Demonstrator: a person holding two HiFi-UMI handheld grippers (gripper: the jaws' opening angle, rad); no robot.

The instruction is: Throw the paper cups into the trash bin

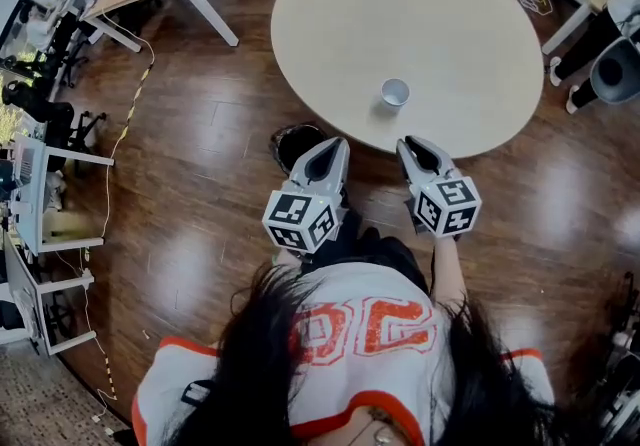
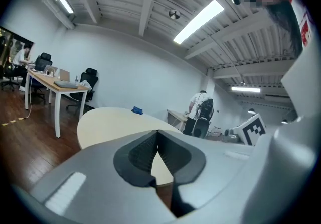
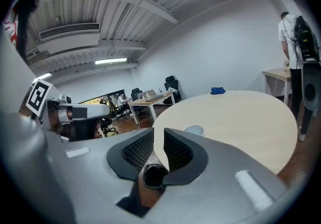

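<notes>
Status: one white paper cup (image 1: 395, 92) is upright on the round beige desk (image 1: 450, 4), ahead of the right tool (image 1: 420, 147) and a touch to its left, past the tips and not touching; in the right gripper view it sits just right of the jaw gap (image 3: 193, 129); no other cups visible on the desk.

Right tool: jaws part-way open with a narrow gap, nothing between the pads, so it's empty.

Left tool (image 1: 333, 146): tips closed against each other, holding nothing.

Dark round trash bin (image 1: 298, 142) is on the wood floor, just ahead-left of the left tool's tips, under the near edge of the desk; its inside is too dark to say whether any cups are already in it.

My read: at least this cup is left to do; pick not started; both tools are short of the desk edge. Remaining: reach the right tool forward, close on the cup, carry it back and left to the bin, release. The bin is close to both tools, so it's a short carry.
</notes>
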